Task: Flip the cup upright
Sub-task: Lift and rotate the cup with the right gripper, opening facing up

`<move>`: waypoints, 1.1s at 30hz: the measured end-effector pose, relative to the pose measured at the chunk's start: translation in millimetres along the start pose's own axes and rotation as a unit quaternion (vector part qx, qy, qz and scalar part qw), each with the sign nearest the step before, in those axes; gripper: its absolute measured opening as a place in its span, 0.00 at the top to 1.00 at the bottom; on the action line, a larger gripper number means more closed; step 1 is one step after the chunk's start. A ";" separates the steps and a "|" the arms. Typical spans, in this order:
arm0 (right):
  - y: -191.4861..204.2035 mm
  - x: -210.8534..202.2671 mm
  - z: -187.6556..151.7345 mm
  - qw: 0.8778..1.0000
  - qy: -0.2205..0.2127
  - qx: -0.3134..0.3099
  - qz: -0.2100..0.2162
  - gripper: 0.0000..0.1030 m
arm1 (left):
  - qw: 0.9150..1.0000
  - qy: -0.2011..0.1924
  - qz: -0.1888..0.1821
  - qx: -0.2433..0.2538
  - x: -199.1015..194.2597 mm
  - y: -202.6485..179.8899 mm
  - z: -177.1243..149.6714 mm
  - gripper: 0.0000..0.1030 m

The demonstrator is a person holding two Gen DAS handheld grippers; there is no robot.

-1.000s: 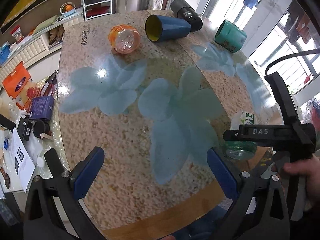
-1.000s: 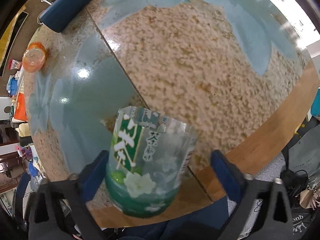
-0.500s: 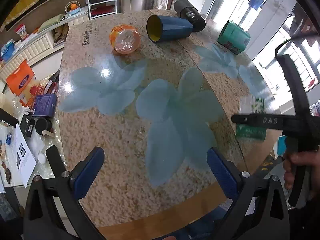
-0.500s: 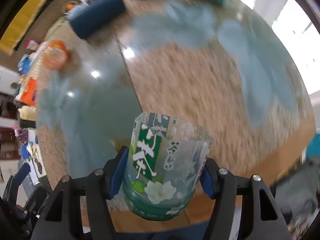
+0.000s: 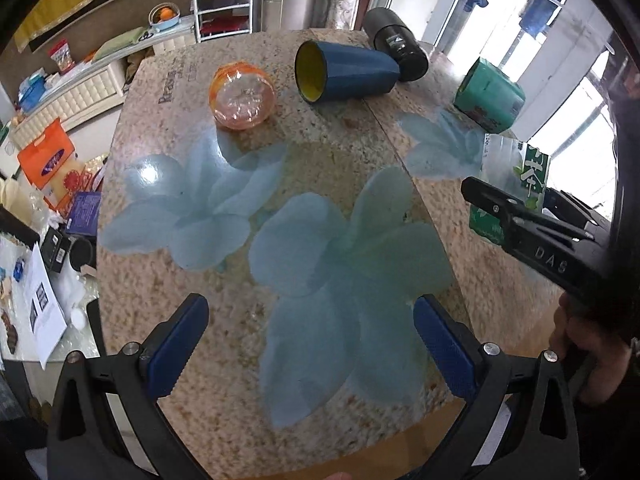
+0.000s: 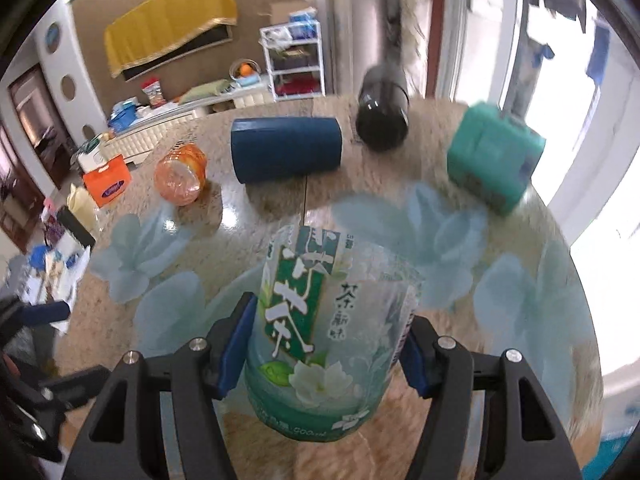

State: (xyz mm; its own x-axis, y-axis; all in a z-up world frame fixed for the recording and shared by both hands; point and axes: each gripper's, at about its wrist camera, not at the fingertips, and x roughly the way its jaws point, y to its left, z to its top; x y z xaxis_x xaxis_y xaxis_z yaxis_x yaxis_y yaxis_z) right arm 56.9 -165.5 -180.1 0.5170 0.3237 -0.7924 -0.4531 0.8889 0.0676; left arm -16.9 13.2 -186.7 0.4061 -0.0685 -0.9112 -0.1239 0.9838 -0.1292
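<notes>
My right gripper (image 6: 326,344) is shut on a clear plastic cup with a green tea label (image 6: 320,340), held near upright with its open rim up, above the near right part of the table. The same cup (image 5: 516,176) and the right gripper's fingers (image 5: 496,204) show at the right of the left wrist view. My left gripper (image 5: 312,344) is open and empty, low over the table's near edge.
On the round flower-patterned table (image 5: 280,240), at the far side, lie an orange clear cup (image 5: 242,96), a dark blue cup (image 5: 344,70), a black cup (image 5: 396,48) and a teal cup (image 5: 490,96), all on their sides. Shelves and clutter stand beyond the left edge.
My right gripper closed on the tea-label cup, lifted it off the table edge and tilted up to level. The left gripper hardly moved.
</notes>
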 end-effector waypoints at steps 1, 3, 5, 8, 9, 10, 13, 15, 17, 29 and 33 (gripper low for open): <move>0.1 2.3 -1.0 1.000 -0.010 -0.009 0.001 0.40 | 1.000 -0.001 0.003 -0.004 1.8 0.5 -1.8 0.00; 0.9 8.0 -4.3 0.999 -0.030 -0.034 0.002 0.40 | 1.000 -0.007 0.007 -0.010 2.9 2.4 -6.1 0.00; 0.6 14.2 -5.5 0.998 -0.039 -0.043 0.004 0.40 | 1.000 -0.006 0.007 -0.012 5.1 4.6 -11.7 0.00; 1.2 22.9 -7.4 0.998 -0.038 -0.057 -0.004 0.40 | 1.000 0.002 0.003 -0.005 9.8 5.3 -19.5 0.00; 1.9 24.5 -8.0 0.997 -0.042 -0.058 -0.001 0.39 | 1.000 0.002 0.002 -0.005 10.5 5.7 -21.4 0.00; 2.3 25.5 -8.7 0.997 -0.043 -0.058 0.000 0.39 | 1.000 0.004 0.002 -0.006 12.0 6.3 -23.1 0.00; 2.8 26.3 -11.8 0.997 -0.042 -0.057 0.001 0.39 | 1.000 0.008 0.005 -0.010 14.7 7.8 -25.6 0.00; 0.8 21.8 -14.7 0.997 -0.048 -0.053 0.000 0.38 | 1.000 0.006 0.006 -0.008 14.6 8.2 -26.3 0.00; 0.2 20.8 -15.2 0.997 -0.050 -0.053 0.000 0.38 | 1.000 0.005 0.006 -0.007 16.2 8.6 -26.3 0.00; -5.3 15.7 -33.0 0.998 -0.058 -0.033 0.006 0.37 | 1.000 0.003 0.009 -0.001 23.4 6.5 -33.6 0.00; -6.6 13.1 -33.0 0.998 -0.059 -0.030 0.009 0.37 | 1.000 -0.015 0.006 0.006 21.3 3.2 -34.4 0.00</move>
State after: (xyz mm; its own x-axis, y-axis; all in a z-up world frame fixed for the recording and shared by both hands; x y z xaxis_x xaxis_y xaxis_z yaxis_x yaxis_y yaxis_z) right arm 42.7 -177.8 -210.9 0.5888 0.3782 -0.7143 -0.5038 0.8628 0.0415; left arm -39.8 9.2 -220.0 0.4323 -0.0515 -0.9003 -0.1181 0.9865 -0.1131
